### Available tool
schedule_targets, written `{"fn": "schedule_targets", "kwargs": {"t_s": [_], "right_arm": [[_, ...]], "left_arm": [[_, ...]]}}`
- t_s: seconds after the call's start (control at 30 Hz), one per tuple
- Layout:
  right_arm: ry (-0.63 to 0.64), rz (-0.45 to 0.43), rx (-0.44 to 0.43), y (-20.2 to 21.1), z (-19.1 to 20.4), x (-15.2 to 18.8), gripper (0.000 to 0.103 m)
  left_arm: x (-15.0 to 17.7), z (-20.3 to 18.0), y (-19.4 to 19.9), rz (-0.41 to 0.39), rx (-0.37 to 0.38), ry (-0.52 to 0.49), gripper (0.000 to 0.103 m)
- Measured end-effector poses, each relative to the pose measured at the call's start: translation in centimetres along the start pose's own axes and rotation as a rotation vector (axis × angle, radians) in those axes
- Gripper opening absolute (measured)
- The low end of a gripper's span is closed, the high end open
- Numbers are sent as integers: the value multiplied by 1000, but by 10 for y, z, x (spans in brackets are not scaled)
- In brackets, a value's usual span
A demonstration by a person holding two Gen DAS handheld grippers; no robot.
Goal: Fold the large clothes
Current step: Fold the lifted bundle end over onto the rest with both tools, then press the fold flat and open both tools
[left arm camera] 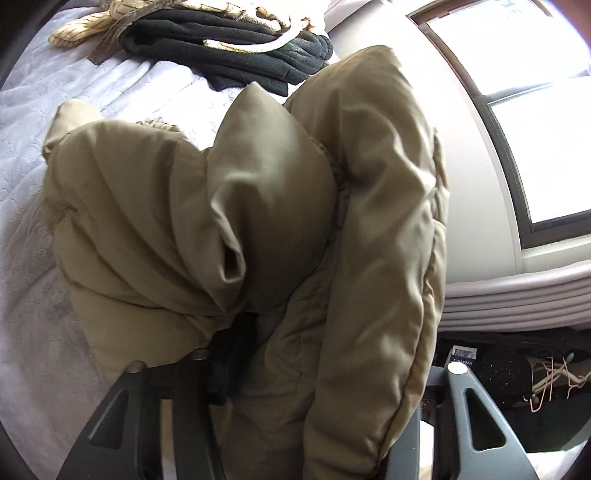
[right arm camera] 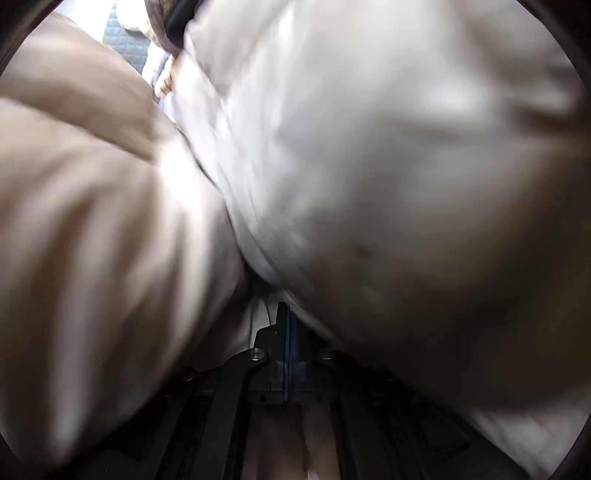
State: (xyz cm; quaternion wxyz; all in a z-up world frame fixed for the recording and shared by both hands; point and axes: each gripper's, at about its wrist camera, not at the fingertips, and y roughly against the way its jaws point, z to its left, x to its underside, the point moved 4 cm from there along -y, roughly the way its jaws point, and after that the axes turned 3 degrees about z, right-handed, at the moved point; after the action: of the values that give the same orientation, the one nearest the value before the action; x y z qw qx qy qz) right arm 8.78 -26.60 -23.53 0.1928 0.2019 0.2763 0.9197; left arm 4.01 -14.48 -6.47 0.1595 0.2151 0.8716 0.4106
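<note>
A tan puffer jacket (left arm camera: 258, 229) fills the left wrist view, bunched in thick folds above the white bedcover (left arm camera: 74, 110). My left gripper (left arm camera: 314, 362) stands open; its two dark fingers (left arm camera: 461, 402) are spread wide with the jacket's bulk hanging between them. The right wrist view is blurred, with the same jacket (right arm camera: 369, 166) pressed close to the lens. There my right gripper (right arm camera: 284, 314) is shut, its blue-padded fingertips pinching a fold of the jacket.
A pile of dark folded clothes (left arm camera: 229, 48) and a cream patterned garment (left arm camera: 85, 26) lie at the bed's far end. A window (left arm camera: 535, 129) is at the right. Below its ribbed white ledge (left arm camera: 517, 295) sit hangers and dark clutter (left arm camera: 546, 376).
</note>
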Motion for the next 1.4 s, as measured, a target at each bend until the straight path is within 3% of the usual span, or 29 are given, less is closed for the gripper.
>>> {"fn": "schedule_targets", "kwargs": {"t_s": [0.03,0.07,0.1,0.17,0.3,0.33,0.4,0.47,0.63,0.67,0.73,0.8,0.83,0.93,1.0,1.07,1.13,1.3,1.33,1.4], "right_arm": [[-3,-35,4,20,-4,3,12],[-1,-63,9,36,-7,6,23],[5,-98,28,54,-11,10,27],[20,-166,98,89,-20,19,53],[42,-241,222,140,-35,42,74],[61,-260,255,151,-36,49,82],[100,-291,275,166,-33,63,82],[137,-313,236,177,-23,75,84],[208,-287,147,168,-4,91,85],[206,-280,137,170,-9,92,85],[183,-288,185,161,-7,80,83],[144,-304,253,157,-4,72,34],[115,-301,275,154,-8,67,16],[77,-321,332,155,-26,61,15],[44,-303,339,156,-47,65,15],[-3,-284,315,157,-68,68,15],[-33,-272,288,153,-83,67,15],[-66,-265,232,157,-100,60,19],[-62,-276,229,167,-101,61,23],[-40,-305,260,191,-102,65,40]], "left_arm": [[0,-4,-8,9,1,0,72],[-33,-5,-11,15,4,5,76],[-32,-8,-18,18,12,7,82],[-34,-17,-41,30,29,4,85],[-38,-31,-82,66,21,-11,85],[-39,-34,-90,76,19,-19,92],[-44,-41,-100,80,24,-34,97],[-43,-51,-106,88,-9,-55,97],[-42,-70,-115,122,-62,-85,97],[-54,-66,-123,127,-71,-87,97],[-58,-72,-115,114,-74,-99,97],[-70,-82,-100,54,-78,-135,97],[-72,-83,-89,9,-101,-163,97],[-94,-81,-59,-160,-242,-246,97],[-109,-55,-55,-195,-324,-242,97],[-120,-31,-63,-172,-394,-194,97],[-125,-17,-89,-153,-417,-170,97],[-131,-15,-162,-153,-540,-243,97],[-133,-15,-173,-147,-565,-249,97],[-136,-14,-178,-142,-576,-230,97]]}}
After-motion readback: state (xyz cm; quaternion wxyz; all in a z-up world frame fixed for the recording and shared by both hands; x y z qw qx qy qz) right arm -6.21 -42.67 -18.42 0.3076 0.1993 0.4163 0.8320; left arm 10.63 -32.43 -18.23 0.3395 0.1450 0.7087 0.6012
